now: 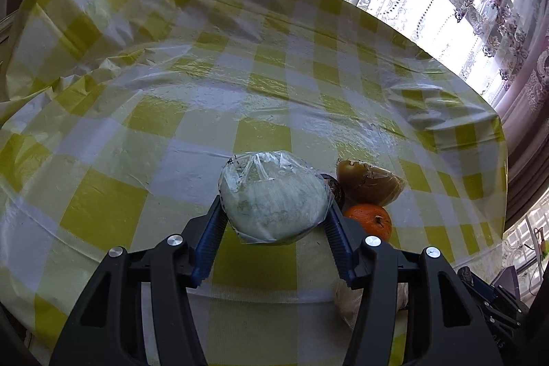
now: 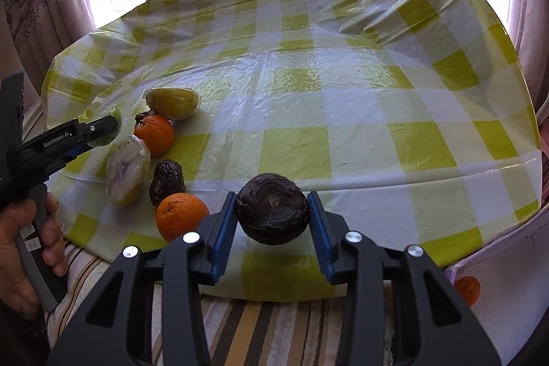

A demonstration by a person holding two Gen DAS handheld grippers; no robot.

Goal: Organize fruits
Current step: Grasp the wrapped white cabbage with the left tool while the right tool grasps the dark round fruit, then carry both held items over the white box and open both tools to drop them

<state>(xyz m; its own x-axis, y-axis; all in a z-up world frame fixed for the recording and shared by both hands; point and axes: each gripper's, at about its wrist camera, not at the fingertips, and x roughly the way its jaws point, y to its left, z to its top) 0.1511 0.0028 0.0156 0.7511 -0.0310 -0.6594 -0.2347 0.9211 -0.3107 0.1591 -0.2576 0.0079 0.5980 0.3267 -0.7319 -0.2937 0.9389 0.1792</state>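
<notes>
The left gripper (image 1: pixel 274 211) has its fingers closed on a plastic-wrapped pale fruit (image 1: pixel 272 196) just above the bench (image 1: pixel 103 132), and the slick, loose film could let it slide out if the pads bear on wrap, not flesh. The right gripper (image 2: pixel 272 218) pinches a wrinkled dark fruit (image 2: pixel 272 213) by the near edge; a slip there could send it off the bench. The oranges (image 2: pixel 182 215) and other wrapped fruit (image 2: pixel 128 174) lie close enough for either load to knock.
</notes>
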